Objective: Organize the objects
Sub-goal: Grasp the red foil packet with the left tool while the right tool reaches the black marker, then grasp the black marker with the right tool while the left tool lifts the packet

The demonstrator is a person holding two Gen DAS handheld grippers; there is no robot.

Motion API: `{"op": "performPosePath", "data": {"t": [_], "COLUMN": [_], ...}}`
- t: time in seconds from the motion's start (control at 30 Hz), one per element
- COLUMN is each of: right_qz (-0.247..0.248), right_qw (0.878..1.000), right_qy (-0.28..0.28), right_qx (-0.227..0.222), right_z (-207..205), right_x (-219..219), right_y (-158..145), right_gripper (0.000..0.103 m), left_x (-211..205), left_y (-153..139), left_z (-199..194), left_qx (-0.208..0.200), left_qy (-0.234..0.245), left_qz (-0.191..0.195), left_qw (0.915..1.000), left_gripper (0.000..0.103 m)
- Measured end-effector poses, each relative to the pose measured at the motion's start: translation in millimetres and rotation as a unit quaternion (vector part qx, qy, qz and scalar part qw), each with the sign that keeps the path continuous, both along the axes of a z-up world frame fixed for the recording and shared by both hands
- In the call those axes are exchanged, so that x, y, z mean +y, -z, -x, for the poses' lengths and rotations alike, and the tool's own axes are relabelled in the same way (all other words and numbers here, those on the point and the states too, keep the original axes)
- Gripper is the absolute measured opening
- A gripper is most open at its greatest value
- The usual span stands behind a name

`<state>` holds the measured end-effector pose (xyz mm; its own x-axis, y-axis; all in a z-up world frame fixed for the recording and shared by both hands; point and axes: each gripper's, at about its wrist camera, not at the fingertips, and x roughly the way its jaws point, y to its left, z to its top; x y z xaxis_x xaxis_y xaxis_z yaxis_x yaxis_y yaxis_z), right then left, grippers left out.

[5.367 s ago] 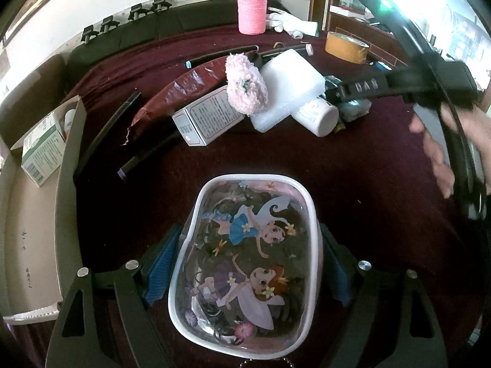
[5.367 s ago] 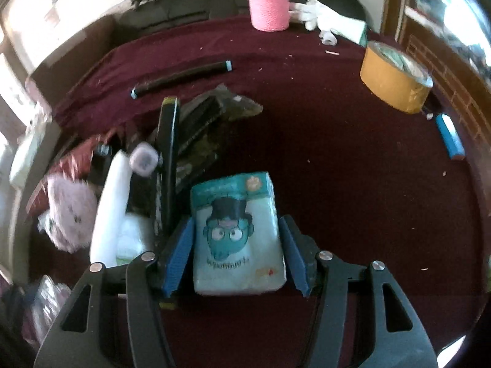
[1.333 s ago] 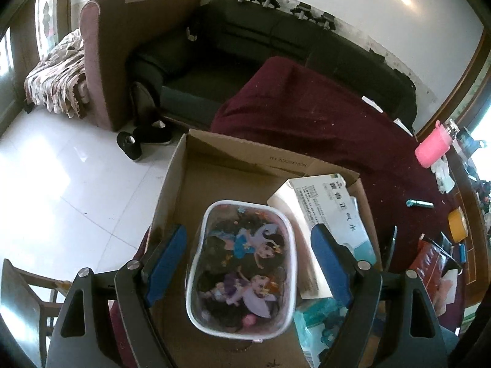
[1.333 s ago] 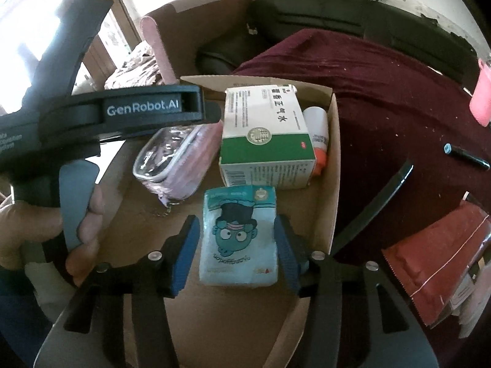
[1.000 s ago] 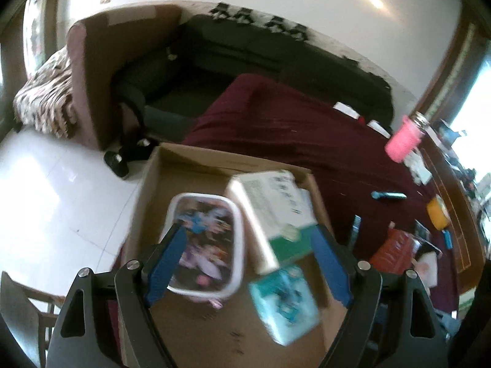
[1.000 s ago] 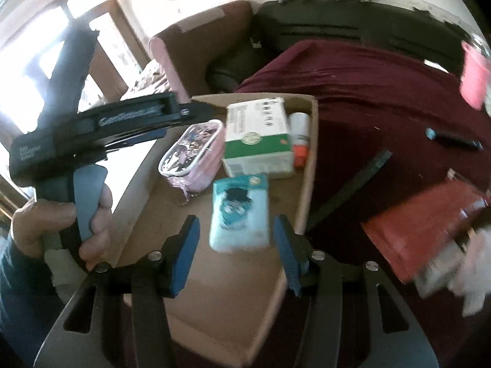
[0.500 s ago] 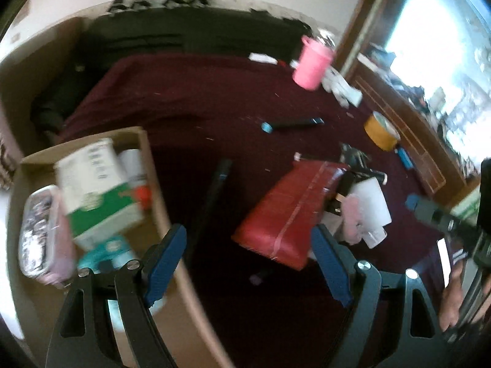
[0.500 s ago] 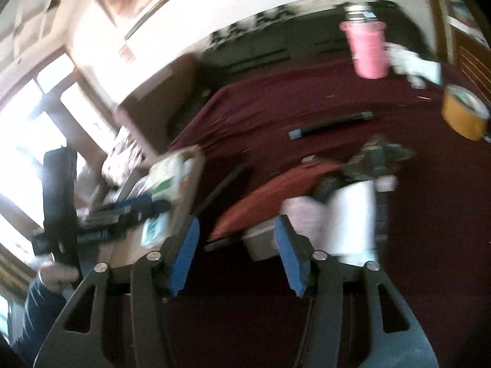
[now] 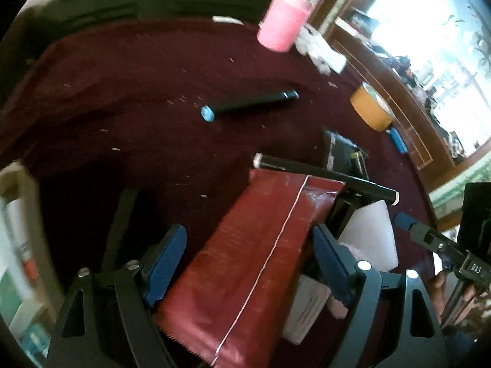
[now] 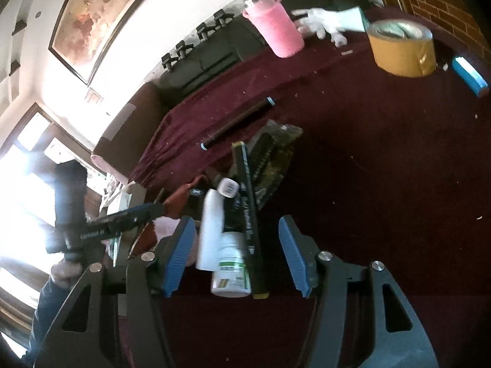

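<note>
One glossy red foil pouch point(image 9: 257, 263), crimped edge.

Dark red pouch point(image 9: 260, 263), maroon cloth point(image 9: 153, 92), pink cup point(image 9: 284, 27), yellow tape point(image 10: 402, 47).

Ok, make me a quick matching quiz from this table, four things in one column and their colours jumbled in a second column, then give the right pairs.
Things:
1. knitted bottle sleeve
2. tape roll
3. foil pouch
4. pill bottle

Colours:
A. dark red
B. white with a green band
C. pink
D. tan yellow

Pairs: 1-C, 2-D, 3-A, 4-B
</note>
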<state>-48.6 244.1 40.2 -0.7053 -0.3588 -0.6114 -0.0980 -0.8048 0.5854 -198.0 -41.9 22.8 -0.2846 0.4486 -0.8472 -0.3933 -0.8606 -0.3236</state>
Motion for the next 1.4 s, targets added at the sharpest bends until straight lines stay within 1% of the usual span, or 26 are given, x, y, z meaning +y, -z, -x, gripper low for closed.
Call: {"op": "performPosePath", "data": {"t": [0.07,0.13,0.2,0.23,0.27,0.3,0.33,0.4,0.43,0.47,0.6,0.67,0.77,0.8,0.83,0.87,0.9,0.93,1.0,1.03,1.07,1.13,1.2,1.3,1.4], "right_qz": [0.005,0.008,0.011,0.01,0.008,0.007,0.006,0.001,-0.004,-0.011,-0.044,-0.058,-0.104,-0.122,-0.134,-0.156,-0.166,-0.171,-0.197,-0.217,-0.242,-0.292,-0.294,-0.28,-0.256], "right_qw": [1.0,1.0,1.0,1.0,1.0,1.0,1.0,1.0,1.0,0.999,0.998,0.997,0.994,0.992,0.99,0.986,0.984,0.983,0.978,0.974,0.968,0.954,0.953,0.958,0.965], "right_qy": [0.003,0.007,0.012,0.013,0.015,0.018,0.019,0.023,0.026,0.031,0.032,0.026,0.017,0.012,0.011,0.013,0.015,0.013,0.01,0.007,0.004,-0.003,-0.006,0.005,0.028], "right_qx": [0.001,0.004,0.005,0.004,0.003,0.001,0.0,-0.003,-0.006,-0.011,-0.037,-0.044,-0.042,-0.043,-0.046,-0.056,-0.063,-0.067,-0.064,-0.065,-0.065,-0.066,-0.07,-0.069,-0.052], "right_z": [0,-2,-3,-4,-4,-4,-4,-4,-3,-3,2,6,12,16,19,22,24,26,28,30,31,32,29,18,6], "right_x": [5,8,11,11,12,13,13,15,16,17,15,11,-2,-9,-12,-17,-19,-20,-24,-27,-32,-43,-43,-32,-17], "right_y": [1,0,0,1,1,1,2,3,3,4,12,16,16,16,17,20,22,24,24,26,27,29,27,23,12], "right_gripper": [0.056,0.056,0.056,0.056,0.056,0.056,0.056,0.056,0.056,0.056,0.056,0.052,0.051,0.05,0.044,0.034,0.031,0.031,0.028,0.026,0.02,0.014,0.012,0.012,0.012], "left_x": [7,13,16,19,21,19,17,9,4,-2,-20,-24,-17,-15,-13,-10,-9,-7,-3,-1,2,7,6,1,-1], "left_y": [9,10,9,8,8,7,6,2,0,-1,3,3,3,3,4,5,6,6,9,11,12,14,15,14,9], "left_z": [2,-3,-13,-20,-24,-33,-40,-63,-75,-93,-150,-179,-201,-205,-207,-207,-206,-205,-203,-202,-200,-196,-194,-194,-196], "left_qx": [-0.009,0.015,0.029,0.038,0.044,0.046,0.044,0.042,0.047,0.052,0.054,0.063,0.078,0.082,0.085,0.087,0.087,0.087,0.087,0.087,0.086,0.095,0.098,0.096,0.098], "left_qy": [0.008,0.013,0.006,0.008,0.007,-0.001,-0.01,-0.032,-0.044,-0.058,-0.078,-0.083,-0.09,-0.094,-0.099,-0.1,-0.1,-0.101,-0.101,-0.104,-0.107,-0.108,-0.112,-0.121,-0.131], "left_qz": [0.017,0.03,0.048,0.063,0.073,0.077,0.076,0.073,0.08,0.084,0.066,0.059,0.058,0.061,0.06,0.062,0.066,0.069,0.08,0.084,0.087,0.094,0.088,0.072,0.057], "left_qw": [0.9998,0.9994,0.9984,0.9972,0.9964,0.996,0.9961,0.9959,0.9947,0.9934,0.9933,0.9928,0.9912,0.9903,0.9896,0.9892,0.989,0.9887,0.9878,0.9872,0.9867,0.9852,0.985,0.9854,0.9849], "left_gripper": [0.09,0.089,0.082,0.071,0.065,0.063,0.059,0.056,0.055,0.054,0.053,0.053,0.053,0.053,0.053,0.054,0.054,0.054,0.054,0.054,0.054,0.054,0.053,0.049,0.048]}}
